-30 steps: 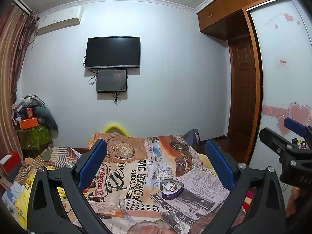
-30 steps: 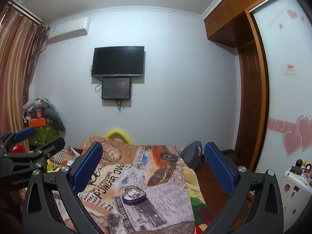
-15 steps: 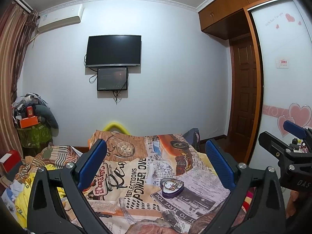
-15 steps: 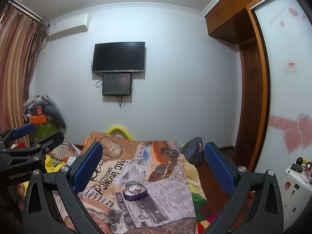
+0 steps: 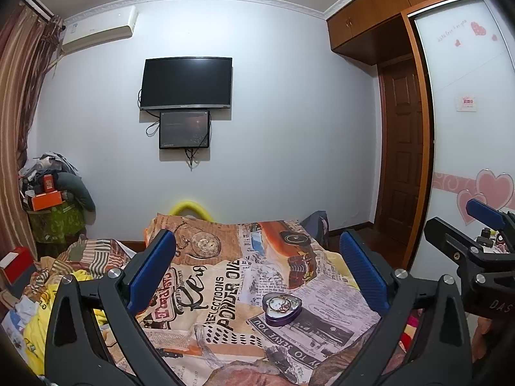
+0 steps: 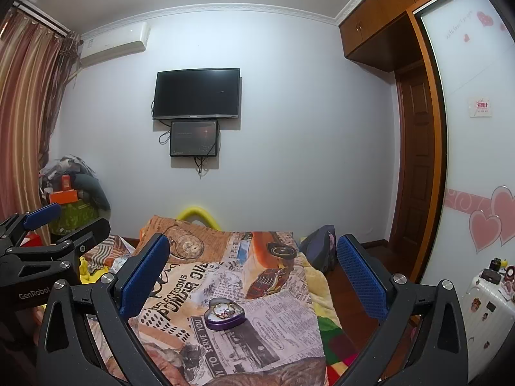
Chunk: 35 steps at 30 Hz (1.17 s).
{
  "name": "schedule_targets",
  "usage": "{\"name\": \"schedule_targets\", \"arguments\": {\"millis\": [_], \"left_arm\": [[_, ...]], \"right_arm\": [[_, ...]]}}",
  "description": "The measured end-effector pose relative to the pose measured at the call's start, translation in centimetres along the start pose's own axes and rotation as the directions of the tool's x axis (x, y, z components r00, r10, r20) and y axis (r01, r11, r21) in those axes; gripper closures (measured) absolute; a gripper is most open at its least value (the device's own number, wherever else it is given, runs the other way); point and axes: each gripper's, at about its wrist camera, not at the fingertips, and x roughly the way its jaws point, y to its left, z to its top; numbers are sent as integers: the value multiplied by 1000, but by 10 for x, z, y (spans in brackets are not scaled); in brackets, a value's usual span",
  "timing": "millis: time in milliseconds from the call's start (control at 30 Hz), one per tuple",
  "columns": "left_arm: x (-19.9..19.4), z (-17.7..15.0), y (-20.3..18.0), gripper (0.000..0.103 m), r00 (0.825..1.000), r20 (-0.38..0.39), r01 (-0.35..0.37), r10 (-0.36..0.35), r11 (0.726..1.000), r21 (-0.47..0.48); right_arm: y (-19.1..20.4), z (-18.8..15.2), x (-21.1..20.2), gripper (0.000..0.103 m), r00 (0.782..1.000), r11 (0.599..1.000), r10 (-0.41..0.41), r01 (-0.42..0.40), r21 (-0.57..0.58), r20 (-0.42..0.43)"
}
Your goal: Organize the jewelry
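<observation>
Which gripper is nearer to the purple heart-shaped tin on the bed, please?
Neither clearly; both hover open, short of the purple heart-shaped tin. It lies ahead and slightly right of the left gripper, ahead and slightly left of the right gripper.

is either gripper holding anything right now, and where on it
Nothing is held. The left gripper and right gripper are both open and empty, above the bed. The purple heart-shaped box of jewelry lies untouched on the bedspread.
</observation>
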Motion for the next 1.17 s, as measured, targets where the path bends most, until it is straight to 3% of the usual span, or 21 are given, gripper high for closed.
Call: {"name": "schedule_targets", "arguments": {"millis": [1167], "left_arm": [[5, -2, -2, 1, 999, -27, 42, -42, 999, -3]], "right_arm": [[-3, 3, -1, 0, 1000, 1000, 1, -1, 21, -12]]}}
